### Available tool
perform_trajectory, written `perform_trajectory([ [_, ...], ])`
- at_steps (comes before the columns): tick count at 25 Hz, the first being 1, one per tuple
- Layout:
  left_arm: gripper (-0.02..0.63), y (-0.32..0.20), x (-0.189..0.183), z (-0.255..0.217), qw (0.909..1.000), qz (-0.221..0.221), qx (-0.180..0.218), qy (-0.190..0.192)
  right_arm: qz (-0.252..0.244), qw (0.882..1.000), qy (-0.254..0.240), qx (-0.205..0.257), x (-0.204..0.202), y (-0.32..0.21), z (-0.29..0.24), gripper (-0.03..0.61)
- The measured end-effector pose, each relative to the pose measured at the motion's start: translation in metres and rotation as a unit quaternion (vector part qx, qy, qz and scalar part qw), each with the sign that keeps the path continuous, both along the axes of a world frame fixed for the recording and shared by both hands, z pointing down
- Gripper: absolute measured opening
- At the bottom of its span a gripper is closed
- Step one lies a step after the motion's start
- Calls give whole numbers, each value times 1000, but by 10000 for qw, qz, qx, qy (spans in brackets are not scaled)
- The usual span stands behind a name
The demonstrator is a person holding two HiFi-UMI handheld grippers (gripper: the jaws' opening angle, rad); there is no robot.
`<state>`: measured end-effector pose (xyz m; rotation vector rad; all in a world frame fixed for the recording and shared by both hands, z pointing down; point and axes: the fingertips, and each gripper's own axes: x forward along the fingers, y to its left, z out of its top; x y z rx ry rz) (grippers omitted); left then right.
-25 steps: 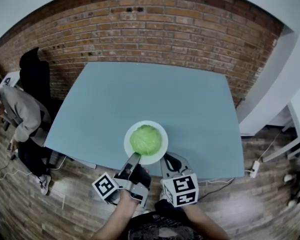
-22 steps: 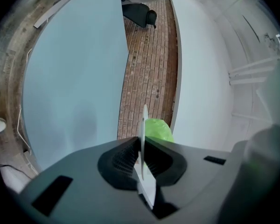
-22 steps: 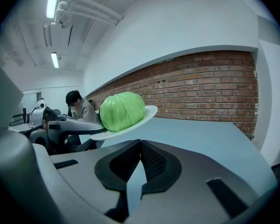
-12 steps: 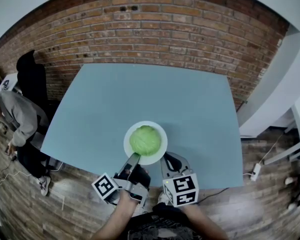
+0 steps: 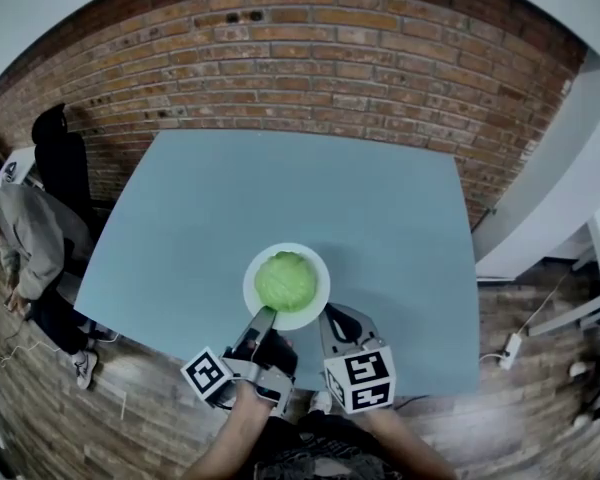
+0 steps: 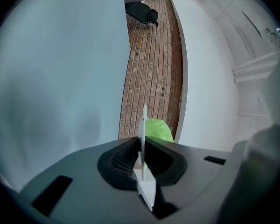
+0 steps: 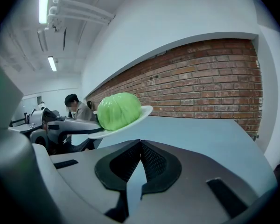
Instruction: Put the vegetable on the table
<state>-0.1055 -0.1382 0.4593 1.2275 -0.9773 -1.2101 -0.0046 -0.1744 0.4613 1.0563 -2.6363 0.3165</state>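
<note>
The counter fills the middle of the head view, its top bare apart from the load at its 6 o'clock edge. There a white plate carries 1 green cabbage head, the vegetable of the task. The left gripper has its fingers clamped on the plate rim at 7 o'clock; its own view shows the rim edge-on between them, with the cabbage beyond. The right gripper waits just beside the plate at 5 o'clock; in its own view its tips meet with nothing between them. That view also shows the plate tilted and seemingly clear of the counter, the cabbage resting on top. Judgement: the load is held by 1 rim only and the head is round, so the plate should be levelled, carried further in from the counter edge, and lowered flat before the grip is released. The right gripper could steady the opposite rim. Against the frame 0.5 s earlier, the plate and both grippers sit slightly toward 9 o'clock; the grip is unchanged.
</note>
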Motion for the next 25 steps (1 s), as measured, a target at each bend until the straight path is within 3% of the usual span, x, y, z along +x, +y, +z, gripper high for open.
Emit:
perform_trajectory([
  [9, 21, -19, -8, 10, 9998, 148, -103, -52, 117, 9999, 74, -50, -7, -18, 4, 8],
  [25, 21, -53, -28, 34, 9946, 1018, -211, -21, 1058, 9941, 198, -137, -9, -38, 12, 8],
])
